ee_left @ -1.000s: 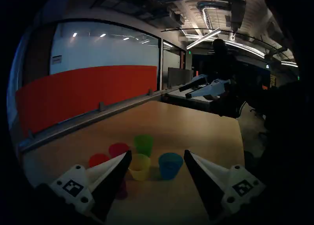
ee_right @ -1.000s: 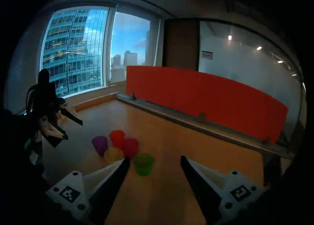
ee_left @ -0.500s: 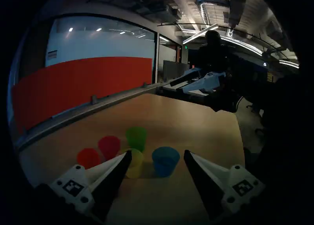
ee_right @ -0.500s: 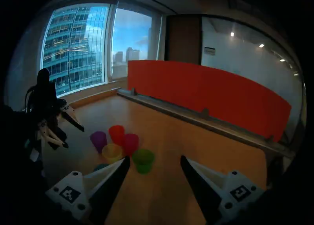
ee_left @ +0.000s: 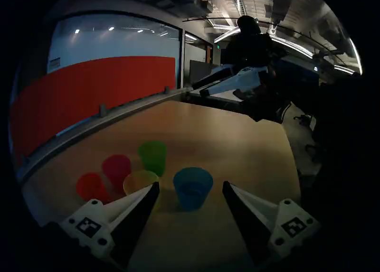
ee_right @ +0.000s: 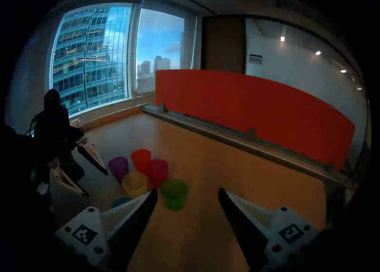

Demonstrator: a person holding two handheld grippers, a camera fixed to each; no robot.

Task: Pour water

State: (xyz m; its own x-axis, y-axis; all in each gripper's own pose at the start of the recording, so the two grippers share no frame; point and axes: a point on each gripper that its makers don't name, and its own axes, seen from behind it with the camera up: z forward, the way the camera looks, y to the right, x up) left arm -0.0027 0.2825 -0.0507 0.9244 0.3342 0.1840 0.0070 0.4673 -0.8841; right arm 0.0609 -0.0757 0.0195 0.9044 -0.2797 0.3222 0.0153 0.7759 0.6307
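We hold the left gripper (ee_left: 190, 184) with its fingers spread wide, gripping nothing. The blue cup (ee_left: 192, 188) stands upright on the bench (ee_left: 228, 139) just ahead of the gap between them. To its left are the yellow cup (ee_left: 139, 181), the green cup (ee_left: 153, 157), the pink cup (ee_left: 116, 167) and the red cup (ee_left: 90, 186), set close together.

Our right gripper (ee_right: 187, 191) has its fingers parted too, and empty. The green cup sits nearest its gap, with a purple cup (ee_right: 118, 167) at the cluster's far left. We cannot tell whether any cup holds water.

Beyond the bench runs a red partition (ee_left: 95, 87), with a window (ee_right: 90, 58) onto towers.
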